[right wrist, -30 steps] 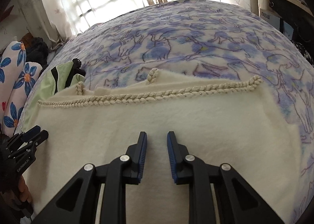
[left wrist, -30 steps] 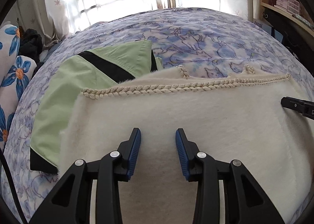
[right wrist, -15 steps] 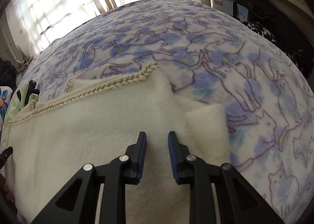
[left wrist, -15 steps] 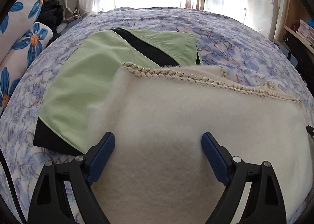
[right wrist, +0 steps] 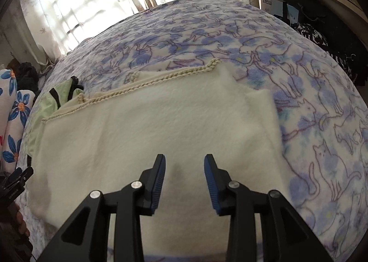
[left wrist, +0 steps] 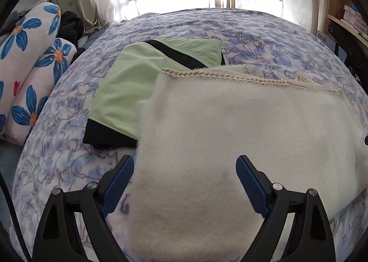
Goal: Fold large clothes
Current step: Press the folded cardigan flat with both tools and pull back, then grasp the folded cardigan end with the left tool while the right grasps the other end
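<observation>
Because both tools have their fingers spread and pinch nothing, the cream garment (left wrist: 241,138) lies flat on the bed (left wrist: 264,39), which suggests a fold has been laid down and let go. In the left wrist view the left tool (left wrist: 185,183) sits at the bottom centre of the frame, wide open, and its blue pads (left wrist: 119,183) straddle the garment's near left edge: one pad over the patterned bedspread, the other over the cream fabric. The garment fills the centre and right of that frame, its braided trim (left wrist: 230,77) running across the far edge (the upper middle of the picture). Its far left corner overlaps a folded green garment (left wrist: 128,85) with black panels, probably placed there as a finished piece. Flowered pillows (left wrist: 30,59) occupy the upper left.

In the right wrist view the right tool (right wrist: 185,181) is at the bottom centre, moderately open, poised over the garment's near part; whether the pads touch the fabric cannot be told. A folded-under layer (right wrist: 260,105) shows at the garment's right edge, right of centre.
</observation>
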The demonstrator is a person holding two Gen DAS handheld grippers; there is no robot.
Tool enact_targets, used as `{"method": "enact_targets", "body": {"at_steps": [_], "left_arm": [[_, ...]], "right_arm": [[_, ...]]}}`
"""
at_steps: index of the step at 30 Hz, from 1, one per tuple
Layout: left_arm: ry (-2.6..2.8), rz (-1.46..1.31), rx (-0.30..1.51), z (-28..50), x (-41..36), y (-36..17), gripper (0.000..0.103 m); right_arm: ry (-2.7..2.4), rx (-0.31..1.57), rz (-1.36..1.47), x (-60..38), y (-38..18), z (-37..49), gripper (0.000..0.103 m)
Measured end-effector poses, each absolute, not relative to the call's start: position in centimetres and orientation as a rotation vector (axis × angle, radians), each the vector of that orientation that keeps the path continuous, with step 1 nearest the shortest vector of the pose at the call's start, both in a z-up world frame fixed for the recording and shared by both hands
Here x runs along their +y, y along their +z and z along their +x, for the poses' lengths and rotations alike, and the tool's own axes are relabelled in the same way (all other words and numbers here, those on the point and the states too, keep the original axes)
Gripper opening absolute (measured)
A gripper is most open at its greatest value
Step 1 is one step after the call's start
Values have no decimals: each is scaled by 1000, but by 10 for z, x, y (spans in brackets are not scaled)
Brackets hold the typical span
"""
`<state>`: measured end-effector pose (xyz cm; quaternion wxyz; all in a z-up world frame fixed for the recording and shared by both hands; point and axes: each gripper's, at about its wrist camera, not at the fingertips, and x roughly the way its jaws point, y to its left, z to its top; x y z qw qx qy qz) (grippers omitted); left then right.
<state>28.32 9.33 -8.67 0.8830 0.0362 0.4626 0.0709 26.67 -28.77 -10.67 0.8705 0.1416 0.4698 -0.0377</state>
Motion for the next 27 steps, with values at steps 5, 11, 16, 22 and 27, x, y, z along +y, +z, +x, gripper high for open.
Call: {"method": "enact_targets", "body": {"at_steps": [5, 11, 16, 22, 27], "left_arm": [[137, 44, 951, 235, 88, -64, 89], [92, -21, 957, 175, 73, -55, 89], [57, -64, 982, 145, 61, -65, 89], [27, -148, 1033, 134, 54, -96, 89], [-15, -248, 1050, 139, 59, -119, 89]], "right_arm": [[-17, 939, 321, -264, -89, 222, 37], [31, 884, 352, -236, -81, 174, 41], [42, 839, 346, -214, -85, 142, 43], [25, 802, 340, -198, -101, 120, 43], [24, 791, 313, -194, -111, 120, 43]]}}
